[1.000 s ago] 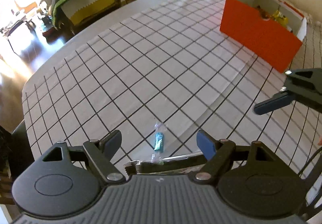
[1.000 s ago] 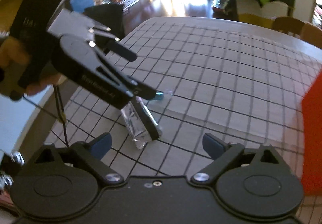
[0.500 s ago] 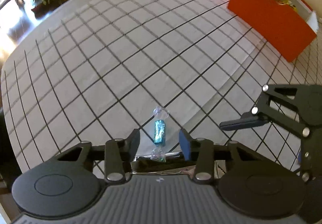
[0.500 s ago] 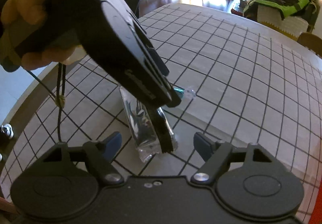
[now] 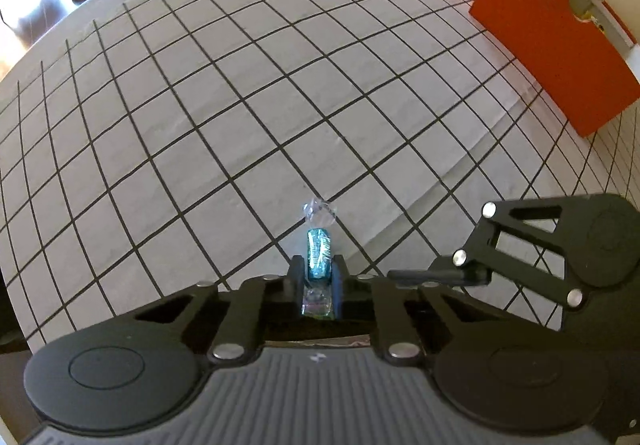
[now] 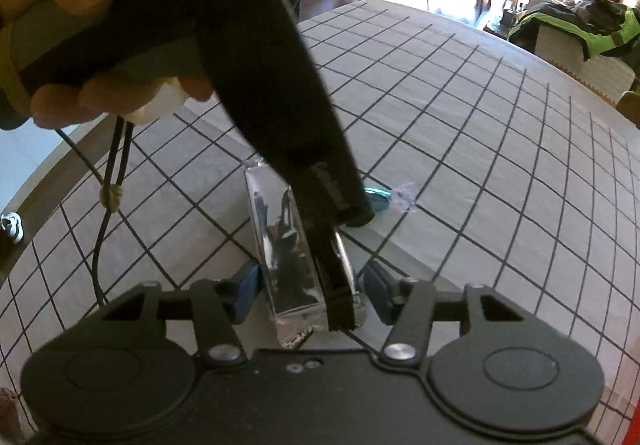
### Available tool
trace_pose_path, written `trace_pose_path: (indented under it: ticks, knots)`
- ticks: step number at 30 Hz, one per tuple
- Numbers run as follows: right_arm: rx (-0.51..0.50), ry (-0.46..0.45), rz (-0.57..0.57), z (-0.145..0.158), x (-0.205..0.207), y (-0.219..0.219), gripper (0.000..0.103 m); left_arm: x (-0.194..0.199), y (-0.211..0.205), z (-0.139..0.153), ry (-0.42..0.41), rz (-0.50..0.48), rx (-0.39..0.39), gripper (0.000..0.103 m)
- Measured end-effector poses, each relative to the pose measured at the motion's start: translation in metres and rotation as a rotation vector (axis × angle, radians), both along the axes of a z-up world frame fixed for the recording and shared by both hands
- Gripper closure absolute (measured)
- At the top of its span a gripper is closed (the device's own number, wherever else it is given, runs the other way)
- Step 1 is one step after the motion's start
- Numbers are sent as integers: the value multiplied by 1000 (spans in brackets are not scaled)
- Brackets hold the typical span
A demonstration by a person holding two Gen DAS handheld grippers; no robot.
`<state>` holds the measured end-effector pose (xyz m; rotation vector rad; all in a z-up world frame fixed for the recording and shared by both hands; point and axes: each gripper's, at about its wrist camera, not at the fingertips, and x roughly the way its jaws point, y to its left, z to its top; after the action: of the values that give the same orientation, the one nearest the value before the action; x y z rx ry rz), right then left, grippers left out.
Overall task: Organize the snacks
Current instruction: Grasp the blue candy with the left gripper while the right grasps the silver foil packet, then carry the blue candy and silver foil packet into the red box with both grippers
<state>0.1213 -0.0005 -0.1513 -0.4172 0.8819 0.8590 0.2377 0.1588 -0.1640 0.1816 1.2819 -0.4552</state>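
Observation:
My left gripper [image 5: 317,272] is shut on a teal wrapped candy [image 5: 318,253] on the checked tablecloth; its clear twisted end [image 5: 319,212] sticks out ahead. The candy also shows in the right wrist view [image 6: 379,198], partly behind the left gripper's body [image 6: 280,97]. My right gripper [image 6: 310,291] has its blue pads either side of a long silver foil snack bar [image 6: 280,241] that lies on the table; the jaws are partly closed around it with gaps left. The right gripper shows in the left wrist view [image 5: 440,275].
An orange open box [image 5: 556,41] with snacks inside stands at the far right of the table. The table edge [image 6: 48,165] runs close at the left in the right wrist view. Chairs and living-room furniture lie beyond the table.
My left gripper moved down and forward and closed on the teal candy. My right gripper came closer to the foil bar and its jaws narrowed around it.

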Motion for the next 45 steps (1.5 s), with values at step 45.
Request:
trace_pose_path:
  ticks: [45]
  knots:
    - [265, -31, -557, 91, -25, -220, 60, -65, -100, 119, -275, 220, -142, 92]
